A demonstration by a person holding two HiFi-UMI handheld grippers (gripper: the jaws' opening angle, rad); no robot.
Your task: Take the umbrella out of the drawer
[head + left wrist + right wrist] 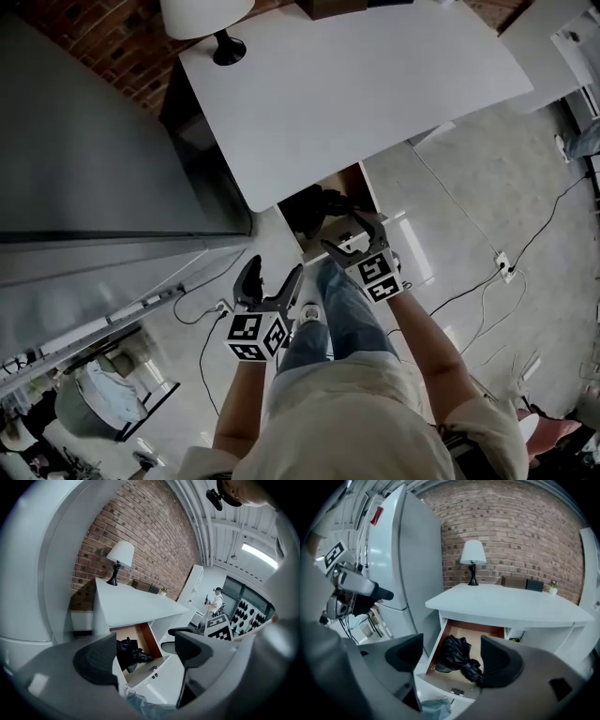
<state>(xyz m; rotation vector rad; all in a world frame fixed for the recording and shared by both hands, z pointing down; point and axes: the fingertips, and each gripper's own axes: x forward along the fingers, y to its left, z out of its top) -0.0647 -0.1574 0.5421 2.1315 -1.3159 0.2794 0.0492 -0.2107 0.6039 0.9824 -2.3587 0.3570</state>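
Note:
A crumpled black folded umbrella (pixel 459 660) lies in the open wooden-lined drawer (pixel 440 644) under the white desk. In the head view the umbrella (pixel 314 208) shows dark inside the drawer (pixel 367 192). My right gripper (pixel 354 232) hovers just above the drawer's front edge, jaws open and empty. In its own view the right gripper (pixel 452 656) frames the umbrella without touching it. My left gripper (pixel 272 281) hangs lower left of the drawer, open, with nothing in it. The left gripper view shows the left gripper (pixel 145 656) apart from the umbrella (pixel 131 652).
The white desk top (pixel 375 84) overhangs the drawer and carries a lamp (pixel 211 19). A tall grey fridge (pixel 84 141) stands at the left. Cables (pixel 487 281) run over the floor at the right. My jeans-clad legs (pixel 328 309) are right before the drawer. A person (pixel 216 599) stands far off.

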